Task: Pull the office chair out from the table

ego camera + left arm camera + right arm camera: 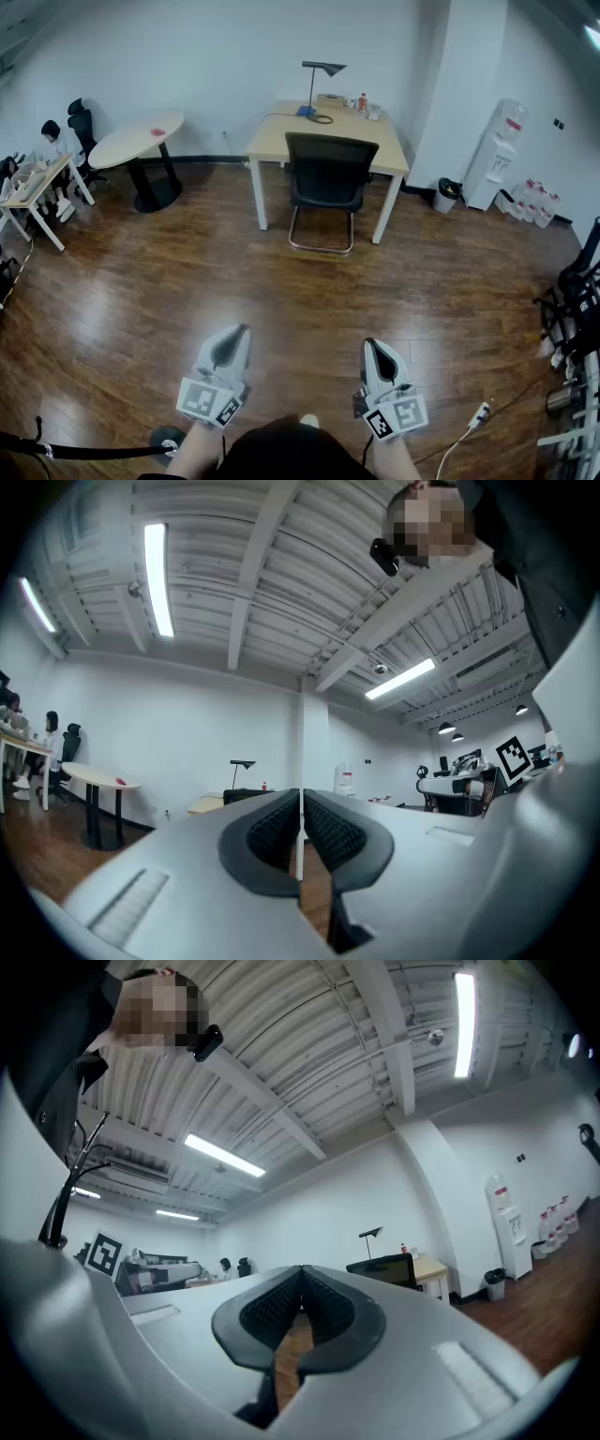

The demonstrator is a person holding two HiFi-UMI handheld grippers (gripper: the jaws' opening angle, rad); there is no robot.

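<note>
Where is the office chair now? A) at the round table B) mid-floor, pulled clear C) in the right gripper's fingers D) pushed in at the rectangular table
D: the office chair stands pushed in at the rectangular table, far across the floor from the left gripper and right gripper.

Tiny, indistinct items (364,105) on table (281,133)
</note>
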